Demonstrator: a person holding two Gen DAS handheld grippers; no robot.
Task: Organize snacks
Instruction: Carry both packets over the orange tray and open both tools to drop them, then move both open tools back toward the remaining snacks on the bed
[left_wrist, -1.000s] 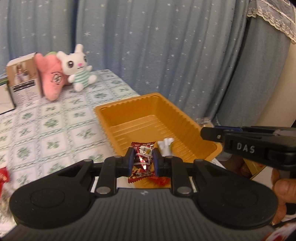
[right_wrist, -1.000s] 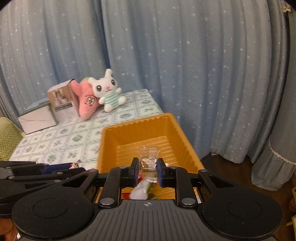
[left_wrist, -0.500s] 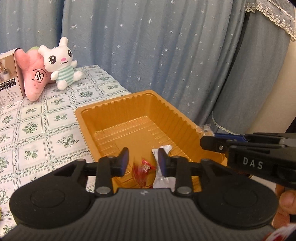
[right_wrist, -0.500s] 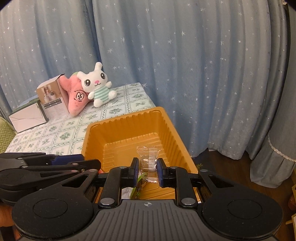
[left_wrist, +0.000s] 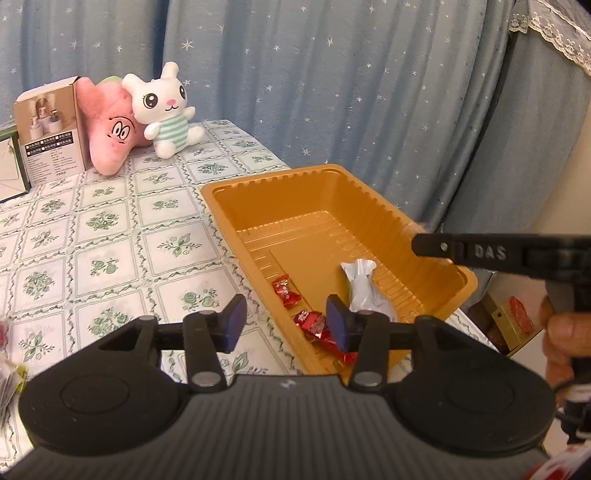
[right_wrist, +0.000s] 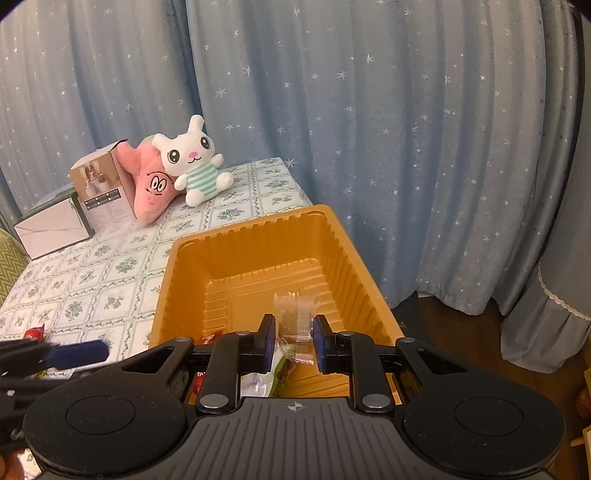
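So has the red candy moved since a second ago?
Yes. It left the left gripper, whose jaws have just been opening, and now lies in the orange tray beside the white packet.

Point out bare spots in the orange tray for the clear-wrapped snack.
Free: the far half of the ribbed orange plastic tray, bare up to its back wall. Crowded: the near end, with two red-wrapped candies and a white pouch.

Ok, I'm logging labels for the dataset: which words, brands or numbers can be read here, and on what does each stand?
"DAS": raised letters on the black right gripper seen side-on in the left wrist view.
Tan cardboard box beside the pink plush: rows of print, too small to read.
Red foil candy wrappers in the orange plastic tray: markings too blurred to read.
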